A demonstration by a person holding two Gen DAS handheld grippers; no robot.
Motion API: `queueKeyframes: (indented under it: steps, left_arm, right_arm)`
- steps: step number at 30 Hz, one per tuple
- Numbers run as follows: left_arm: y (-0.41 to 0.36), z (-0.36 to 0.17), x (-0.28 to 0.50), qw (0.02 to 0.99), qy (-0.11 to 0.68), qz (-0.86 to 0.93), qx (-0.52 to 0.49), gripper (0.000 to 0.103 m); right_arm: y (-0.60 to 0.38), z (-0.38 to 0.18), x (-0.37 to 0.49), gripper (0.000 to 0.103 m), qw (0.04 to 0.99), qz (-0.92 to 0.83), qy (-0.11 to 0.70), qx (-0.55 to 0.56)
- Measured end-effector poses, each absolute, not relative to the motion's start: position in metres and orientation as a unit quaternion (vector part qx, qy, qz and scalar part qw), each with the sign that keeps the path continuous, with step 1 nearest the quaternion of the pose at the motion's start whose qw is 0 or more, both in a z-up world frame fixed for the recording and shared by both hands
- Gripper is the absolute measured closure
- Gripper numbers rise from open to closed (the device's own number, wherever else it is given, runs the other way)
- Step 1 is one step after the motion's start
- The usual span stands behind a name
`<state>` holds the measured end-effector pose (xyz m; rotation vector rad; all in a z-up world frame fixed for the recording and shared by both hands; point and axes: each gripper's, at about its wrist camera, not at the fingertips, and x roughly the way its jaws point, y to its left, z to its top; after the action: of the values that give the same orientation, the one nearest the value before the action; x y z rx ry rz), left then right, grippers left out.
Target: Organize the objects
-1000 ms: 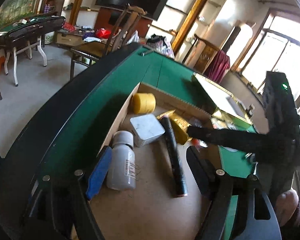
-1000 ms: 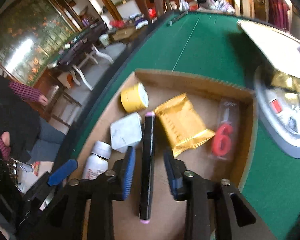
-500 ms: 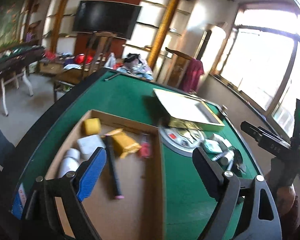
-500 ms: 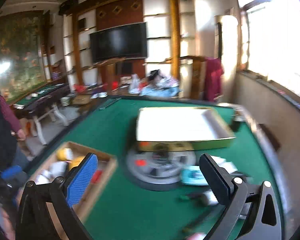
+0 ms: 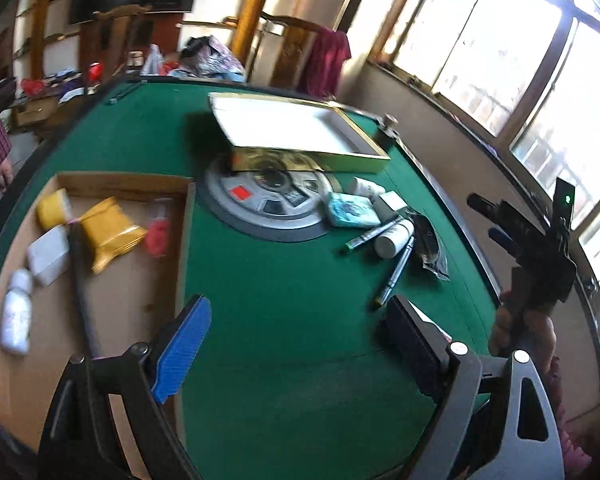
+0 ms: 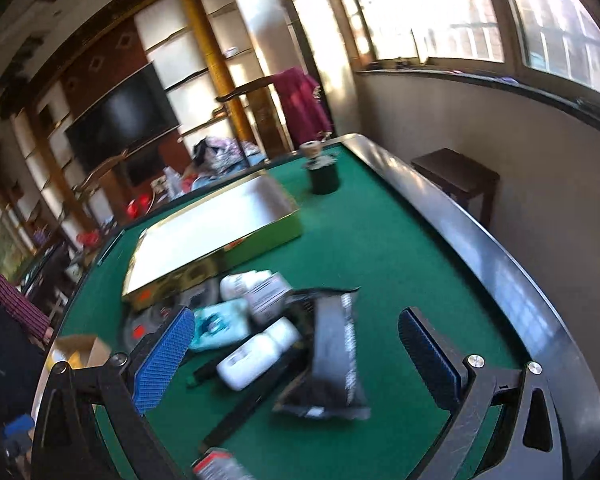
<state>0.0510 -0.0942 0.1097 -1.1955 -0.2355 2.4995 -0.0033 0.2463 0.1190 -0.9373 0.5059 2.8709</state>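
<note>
In the left wrist view the left tool (image 5: pixel 296 344) stands at the bottom of the frame with its two fingers spread wide, and between them only the green bench (image 5: pixel 284 280) shows. At the left of the frame lies the cardboard box (image 5: pixel 186 240), flat on the bench. Inside it are a yellow tape roll (image 5: pixel 52 208) at the upper corner, a yellow packet (image 5: pixel 110 232) beside it, a red item (image 5: pixel 158 236) near the right wall, a white box (image 5: pixel 48 254), a white bottle (image 5: pixel 16 320) lower down, and a long black stick (image 5: pixel 80 284) lying along the middle.

To the right of the cardboard box, in the centre of the frame, there is a round grey disc (image 5: pixel 260 216), and a gold tray (image 5: pixel 300 132) rests partly over its far edge. Further right is a loose group of things on the bench: a teal packet (image 5: pixel 350 210), a pale bottle (image 5: pixel 394 236), two pens (image 5: pixel 394 272) and a dark wrapper (image 5: pixel 430 244).

In the right wrist view the right tool (image 6: pixel 296 360) is also spread wide. It hangs above this same group, and a black packet (image 6: pixel 336 356) and a white bottle lying on its side (image 6: pixel 256 354) show between its fingers, blurred. Neither finger touches them.
</note>
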Motion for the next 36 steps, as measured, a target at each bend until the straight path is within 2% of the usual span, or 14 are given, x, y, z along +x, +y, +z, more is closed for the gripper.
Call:
queueKeyframes:
  steps: [11,15,20,28,29,32,33,36]
  left_arm:
    - [0.005,0.092,-0.02,0.251,0.112,0.896,-0.349,0.014]
    - [0.034,0.078,-0.062,0.29,0.122,0.873,-0.372,0.015]
    - [0.06,0.052,-0.099,0.279,0.156,0.864,-0.39,0.016]
    - [0.073,0.025,-0.132,0.292,0.13,0.853,-0.412,0.016]
    - [0.074,0.024,-0.136,0.295,0.119,0.854,-0.411,0.016]
    - [0.079,0.013,-0.152,0.287,0.02,0.85,-0.442,0.02]
    - [0.088,0.016,-0.147,0.284,0.051,0.856,-0.429,0.029]
    - [0.105,0.017,-0.131,0.287,0.142,0.848,-0.423,0.033]
  right_arm:
    - [0.29,0.079,-0.025,0.0,0.058,0.923,0.225,-0.308]
    - [0.298,0.078,-0.021,0.0,0.062,0.92,0.24,-0.303]
    - [0.295,0.078,-0.019,0.0,0.062,0.92,0.239,-0.304]
    - [0.286,0.077,-0.022,0.0,0.055,0.921,0.223,-0.313]
    - [0.285,0.077,-0.022,0.0,0.057,0.922,0.219,-0.313]
    - [0.284,0.076,-0.024,0.0,0.056,0.921,0.219,-0.318]
    - [0.284,0.075,-0.024,0.0,0.054,0.92,0.219,-0.32]
    - [0.285,0.072,-0.027,0.0,0.057,0.917,0.218,-0.328]
